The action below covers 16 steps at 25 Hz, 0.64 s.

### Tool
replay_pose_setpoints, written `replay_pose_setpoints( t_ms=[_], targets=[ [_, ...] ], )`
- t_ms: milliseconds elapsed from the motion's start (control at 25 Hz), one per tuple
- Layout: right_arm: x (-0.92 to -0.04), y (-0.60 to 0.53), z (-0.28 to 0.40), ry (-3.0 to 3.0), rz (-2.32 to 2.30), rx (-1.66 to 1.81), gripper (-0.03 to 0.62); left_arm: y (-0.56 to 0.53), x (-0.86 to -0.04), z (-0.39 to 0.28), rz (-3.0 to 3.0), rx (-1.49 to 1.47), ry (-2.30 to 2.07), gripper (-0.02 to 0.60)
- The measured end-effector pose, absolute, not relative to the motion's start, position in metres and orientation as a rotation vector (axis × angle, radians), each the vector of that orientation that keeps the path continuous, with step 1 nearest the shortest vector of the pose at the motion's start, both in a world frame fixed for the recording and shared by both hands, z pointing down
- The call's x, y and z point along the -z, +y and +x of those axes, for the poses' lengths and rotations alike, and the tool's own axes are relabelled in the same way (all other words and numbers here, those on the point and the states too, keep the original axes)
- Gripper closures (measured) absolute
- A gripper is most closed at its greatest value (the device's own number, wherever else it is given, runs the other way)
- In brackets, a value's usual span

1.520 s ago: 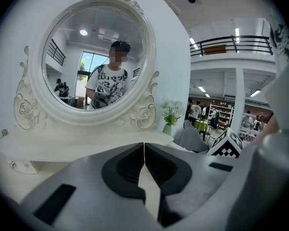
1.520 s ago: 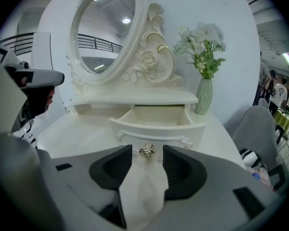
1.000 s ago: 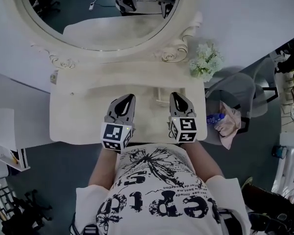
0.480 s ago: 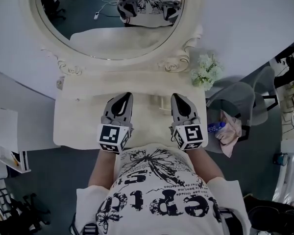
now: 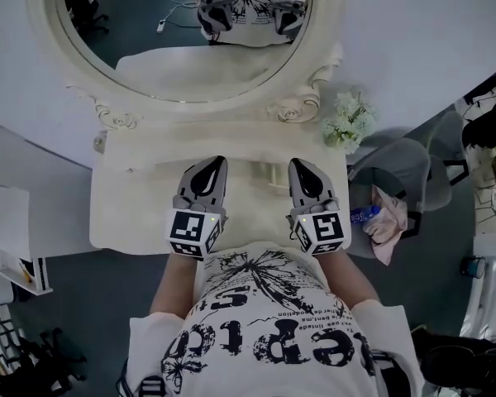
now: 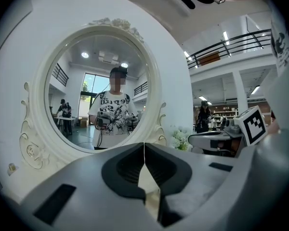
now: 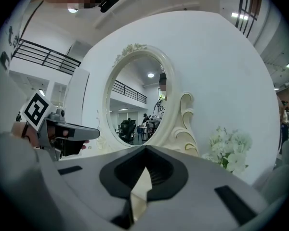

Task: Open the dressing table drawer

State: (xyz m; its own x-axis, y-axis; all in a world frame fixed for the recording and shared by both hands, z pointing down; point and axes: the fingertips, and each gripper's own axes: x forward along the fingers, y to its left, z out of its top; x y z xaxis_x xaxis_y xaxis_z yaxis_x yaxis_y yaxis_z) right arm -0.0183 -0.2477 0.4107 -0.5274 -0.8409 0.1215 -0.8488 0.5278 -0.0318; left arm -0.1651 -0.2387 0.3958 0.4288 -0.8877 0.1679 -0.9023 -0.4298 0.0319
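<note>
The cream dressing table [image 5: 136, 209] stands under an oval mirror [image 5: 182, 40] in a carved frame. Its drawer front is hidden beneath the tabletop edge and my body. My left gripper [image 5: 217, 162] hovers over the middle of the tabletop, shut and holding nothing. My right gripper [image 5: 298, 164] hovers beside it to the right, also shut and empty. In the left gripper view the jaws [image 6: 144, 144] meet in a thin line facing the mirror [image 6: 86, 81]. In the right gripper view the jaws [image 7: 145, 149] are also pressed together, pointing at the mirror frame [image 7: 176, 124].
A bunch of white flowers [image 5: 347, 116] sits at the table's back right corner. A small cream fitting [image 5: 273, 174] stands on the tabletop between the grippers. Right of the table is a grey chair [image 5: 401, 160] with a pink cloth [image 5: 388, 222] and a blue bottle [image 5: 362, 197].
Both grippers have come up a little from the tabletop compared with a second ago. Over the last half second they have stayed put.
</note>
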Motion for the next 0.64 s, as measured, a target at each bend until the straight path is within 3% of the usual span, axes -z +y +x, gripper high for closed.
replay_pose_setpoints(
  t_ms=[640],
  targets=[
    [-0.4105, -0.2480, -0.0191, -2.670, 1.486, -0.130, 0.577, -0.2418, -0.4025, -0.1565, 2.552, -0.189, -1.570, 0.561]
  ],
)
